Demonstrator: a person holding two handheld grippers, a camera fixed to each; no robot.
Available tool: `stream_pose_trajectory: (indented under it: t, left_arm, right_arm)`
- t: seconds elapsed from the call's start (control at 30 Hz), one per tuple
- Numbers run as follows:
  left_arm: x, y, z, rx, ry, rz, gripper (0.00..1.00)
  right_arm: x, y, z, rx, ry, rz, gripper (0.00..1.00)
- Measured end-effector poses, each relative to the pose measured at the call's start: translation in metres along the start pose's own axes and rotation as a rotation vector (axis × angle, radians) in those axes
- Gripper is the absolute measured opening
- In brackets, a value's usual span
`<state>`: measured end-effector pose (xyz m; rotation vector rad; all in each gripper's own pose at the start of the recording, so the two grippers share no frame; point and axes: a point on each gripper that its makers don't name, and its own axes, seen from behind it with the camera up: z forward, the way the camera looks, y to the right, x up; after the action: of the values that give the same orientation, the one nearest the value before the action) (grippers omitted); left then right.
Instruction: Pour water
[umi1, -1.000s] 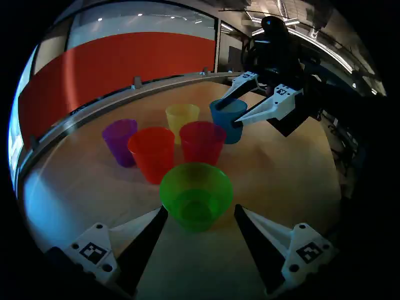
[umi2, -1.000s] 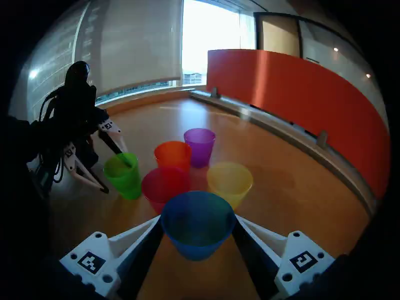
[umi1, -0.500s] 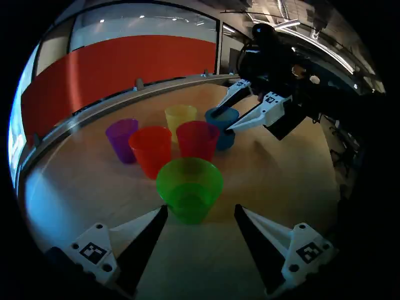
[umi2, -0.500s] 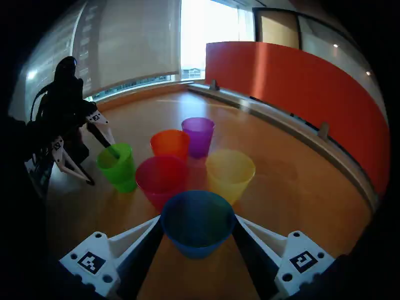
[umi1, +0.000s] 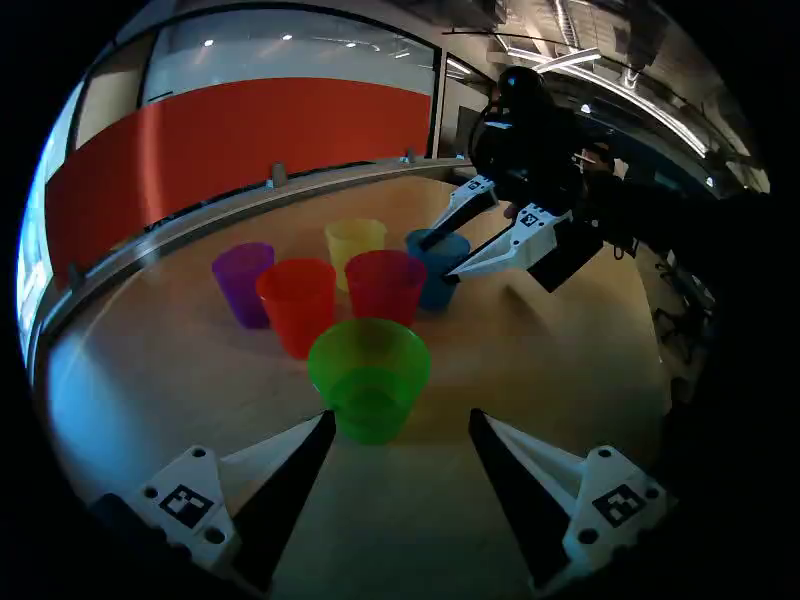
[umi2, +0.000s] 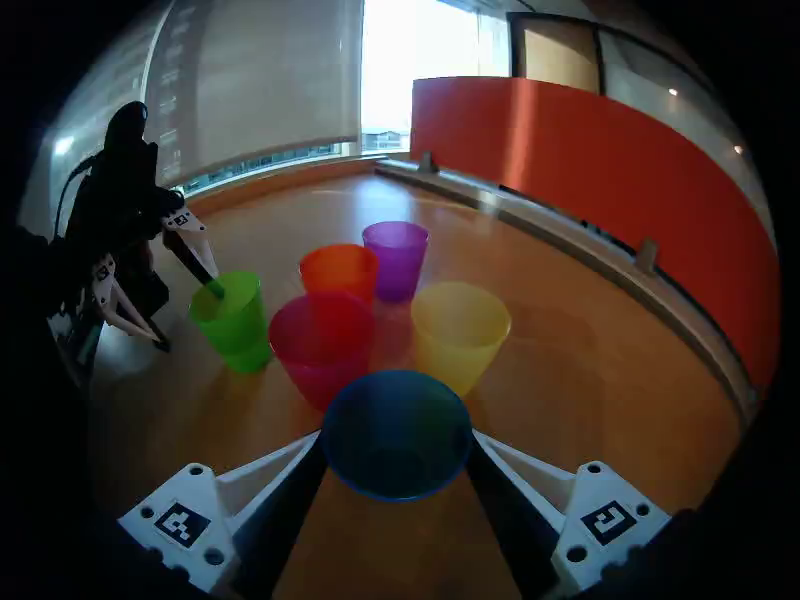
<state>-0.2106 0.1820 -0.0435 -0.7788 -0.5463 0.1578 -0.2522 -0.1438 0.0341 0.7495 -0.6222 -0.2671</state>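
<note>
Pointing at the cups, the left gripper is holding its two fingers wide apart and is not gripping anything. The green cup is standing on the wooden bench just past those fingertips. It is on the near side of the red cup, just beside it. The orange cup is sitting right next to the red cup, and the purple cup is standing just past the orange cup. The yellow cup is standing close behind the red cup.

The blue cup is sitting close to the red cup, on the side away from the orange cup. The right gripper is squeezing the blue cup, with one finger pressing on each side of it. I cannot tell if water is in the blue cup. A person's hand in a dark sleeve is holding that gripper. Far behind the red cup, a long red wall panel is running along the back edge of the bench.
</note>
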Motion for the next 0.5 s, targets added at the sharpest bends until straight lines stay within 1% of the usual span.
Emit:
stream_pose_trajectory:
  t: [0.1,0.27,0.5]
  left_arm:
    - [0.0,0.0,-0.002,-0.002,0.002,-0.002,0.99]
    - [0.001,0.0,-0.004,0.0,0.009,-0.007,0.99]
    - [0.001,-0.006,-0.013,0.028,0.016,-0.01,0.99]
  right_arm:
    - [0.0,0.0,0.0,-0.002,0.001,0.012,1.0]
    - [-0.001,0.001,-0.006,-0.002,0.005,0.031,1.0]
    - [-0.005,0.0,-0.022,-0.018,0.012,0.024,1.0]
